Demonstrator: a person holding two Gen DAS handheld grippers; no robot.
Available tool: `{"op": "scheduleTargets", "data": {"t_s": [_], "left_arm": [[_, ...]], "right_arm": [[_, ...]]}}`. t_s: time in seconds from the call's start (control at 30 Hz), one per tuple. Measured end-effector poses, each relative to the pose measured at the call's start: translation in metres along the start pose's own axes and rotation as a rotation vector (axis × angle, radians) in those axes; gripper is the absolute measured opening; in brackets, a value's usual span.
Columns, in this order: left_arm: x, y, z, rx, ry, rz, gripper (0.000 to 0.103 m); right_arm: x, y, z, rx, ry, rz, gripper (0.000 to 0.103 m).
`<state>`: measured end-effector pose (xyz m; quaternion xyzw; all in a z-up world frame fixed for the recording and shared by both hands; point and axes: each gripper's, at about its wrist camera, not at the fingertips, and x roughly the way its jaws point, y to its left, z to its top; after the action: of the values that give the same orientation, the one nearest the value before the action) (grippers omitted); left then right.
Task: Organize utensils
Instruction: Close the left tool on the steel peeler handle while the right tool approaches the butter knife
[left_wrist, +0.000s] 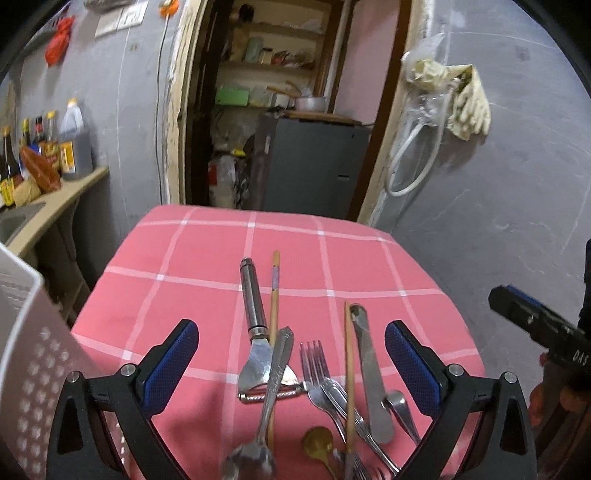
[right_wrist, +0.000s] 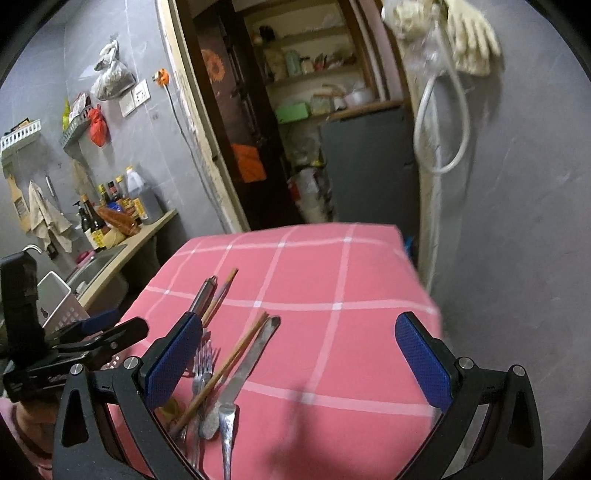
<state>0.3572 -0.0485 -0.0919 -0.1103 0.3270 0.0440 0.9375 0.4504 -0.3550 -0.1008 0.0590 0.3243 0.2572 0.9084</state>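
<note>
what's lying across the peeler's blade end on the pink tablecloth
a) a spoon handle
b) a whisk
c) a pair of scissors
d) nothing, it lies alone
a: in the left wrist view the patterned handle of a spoon runs diagonally over the blade end of the peeler on the tablecloth, with its bowl nearest the camera.

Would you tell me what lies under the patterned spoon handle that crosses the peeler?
Under the spoon handle lie the peeler blade and a wooden chopstick, on the pink tablecloth. The handle hides where chopstick and blade meet.
</note>
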Motion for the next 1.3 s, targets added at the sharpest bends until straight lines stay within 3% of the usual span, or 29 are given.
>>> {"op": "scheduleTargets", "data": {"t_s": [0.07,0.3,0.4,0.57,0.83,0.93,1.03,1.07,1.3], "left_arm": [[0.012,0.003,0.003,-0.024,0.024,0.007,0.096],[0.051,0.017,0.008,-0.103,0.088,0.012,0.08],[0.067,0.026,0.01,-0.147,0.125,0.008,0.069],[0.092,0.041,0.017,-0.228,0.187,0.017,0.049],[0.127,0.047,0.028,-0.266,0.29,0.024,0.033],[0.131,0.049,0.03,-0.277,0.303,0.023,0.026],[0.131,0.048,0.029,-0.269,0.322,0.025,0.018],[0.131,0.045,0.028,-0.267,0.326,0.026,0.018],[0.125,0.039,0.021,-0.267,0.371,-0.001,0.018]], "right_arm": [[0.018,-0.001,-0.004,0.015,0.034,0.033,0.099],[0.081,0.0,-0.017,0.077,0.171,0.139,0.062],[0.112,0.009,-0.025,0.081,0.251,0.16,0.052],[0.139,0.028,-0.035,0.028,0.314,0.118,0.049],[0.148,0.071,-0.038,-0.129,0.352,-0.023,0.049],[0.144,0.071,-0.032,-0.117,0.382,-0.058,0.049],[0.142,0.073,-0.027,-0.08,0.414,-0.074,0.04],[0.139,0.073,-0.027,-0.073,0.431,-0.09,0.033],[0.129,0.062,-0.034,-0.062,0.468,-0.055,0.03]]}}
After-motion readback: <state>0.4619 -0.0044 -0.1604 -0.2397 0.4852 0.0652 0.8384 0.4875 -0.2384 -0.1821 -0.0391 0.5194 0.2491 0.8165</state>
